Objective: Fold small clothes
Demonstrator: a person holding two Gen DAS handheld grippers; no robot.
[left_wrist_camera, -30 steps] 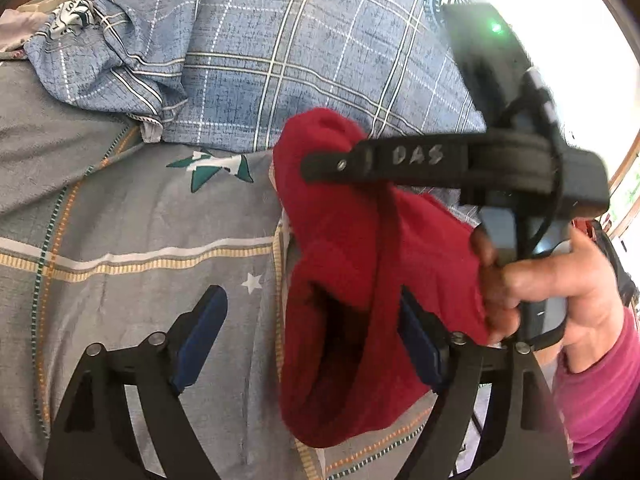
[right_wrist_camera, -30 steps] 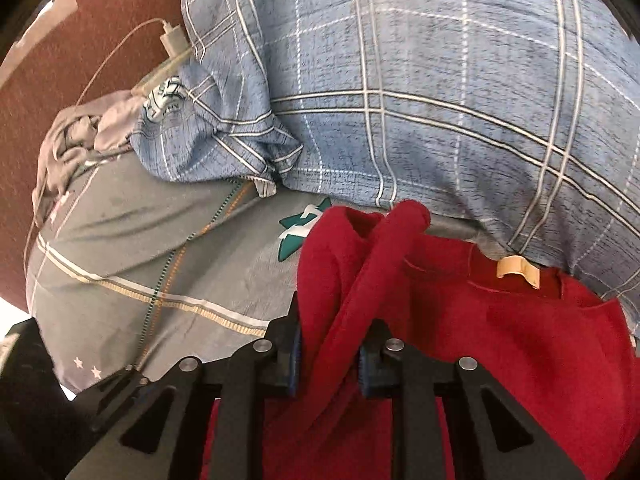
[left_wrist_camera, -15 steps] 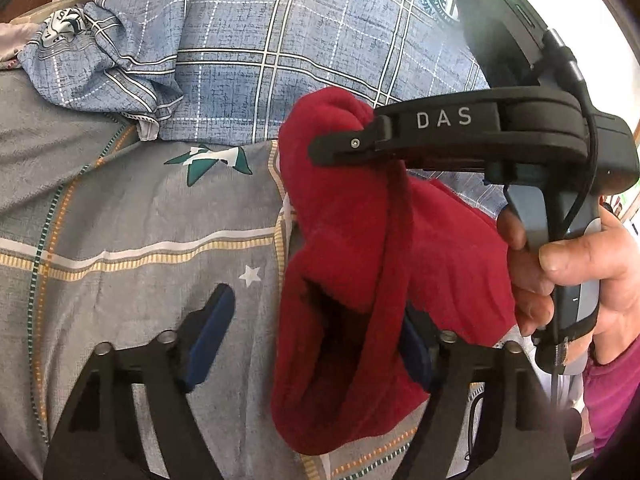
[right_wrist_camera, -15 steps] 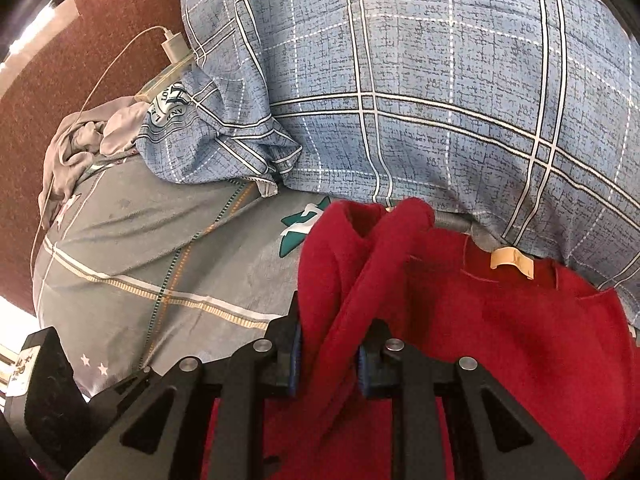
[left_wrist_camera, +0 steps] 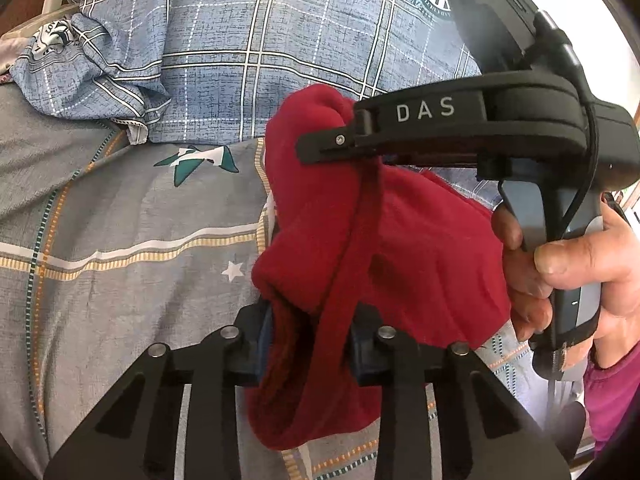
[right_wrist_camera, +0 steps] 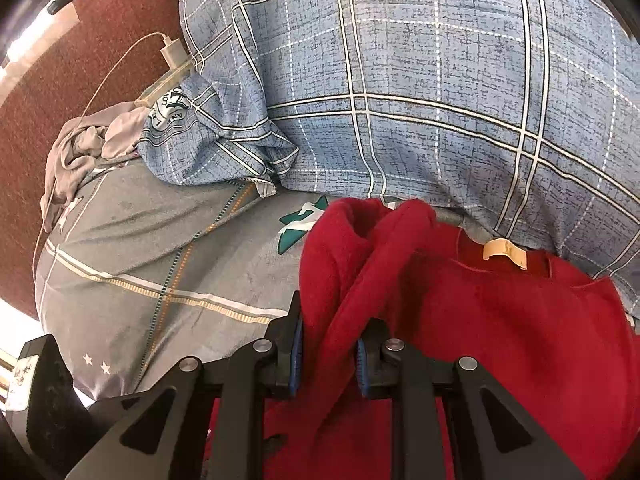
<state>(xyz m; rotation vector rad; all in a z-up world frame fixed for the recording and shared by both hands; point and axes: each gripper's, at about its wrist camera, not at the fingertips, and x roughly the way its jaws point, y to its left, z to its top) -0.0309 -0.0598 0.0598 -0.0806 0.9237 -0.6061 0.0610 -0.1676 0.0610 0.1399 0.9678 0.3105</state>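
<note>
Left tool [left_wrist_camera: 308,344] has clamped the fleecy red garment [left_wrist_camera: 400,248]; right tool [right_wrist_camera: 329,354] grips too.

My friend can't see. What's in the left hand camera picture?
The left gripper pinches a fuzzy red garment, and the right gripper, held in a hand, grips its top. Underneath is a grey bedsheet with stars and a blue plaid pillow.

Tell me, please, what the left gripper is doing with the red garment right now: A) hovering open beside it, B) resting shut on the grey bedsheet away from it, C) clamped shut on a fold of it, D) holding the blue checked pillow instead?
C: in the left wrist view the left gripper has both fingers pressed against a bunched fold of the red garment, which the right gripper also pinches higher up.
</note>
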